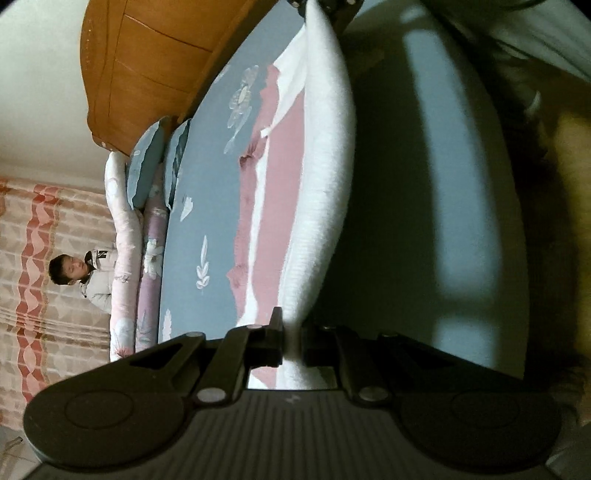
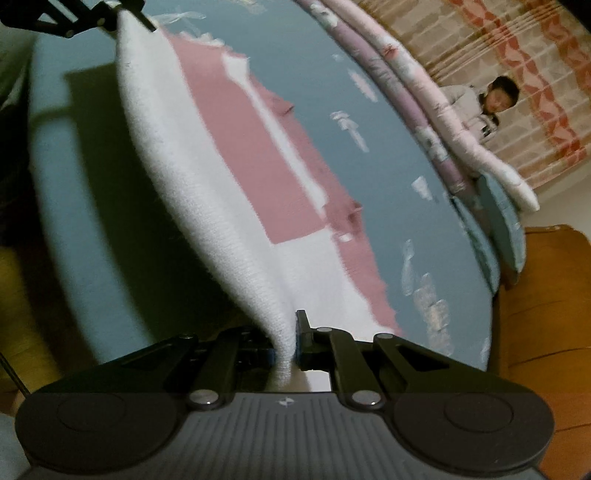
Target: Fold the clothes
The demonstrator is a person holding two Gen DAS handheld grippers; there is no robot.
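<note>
A white and pink knitted garment [image 1: 325, 177] hangs stretched between my two grippers above a blue floral bedsheet [image 1: 207, 206]. In the left wrist view my left gripper [image 1: 291, 341] is shut on one white edge of it, and the right gripper [image 1: 325, 5] shows at the top, pinching the far end. From the right wrist camera, the right gripper [image 2: 290, 345] is shut on the white ribbed edge of the garment [image 2: 192, 177], while the left gripper [image 2: 110, 18] holds the other end at the upper left. The pink part [image 2: 251, 147] lies on the sheet [image 2: 369, 177].
A wooden headboard [image 1: 147, 74] with blue pillows [image 1: 146, 170] stands at one end of the bed. Rolled pink and lilac quilts [image 2: 424, 122] line the far side. A person in a light jacket [image 2: 480, 107] stays behind them before a patterned curtain [image 2: 535, 74].
</note>
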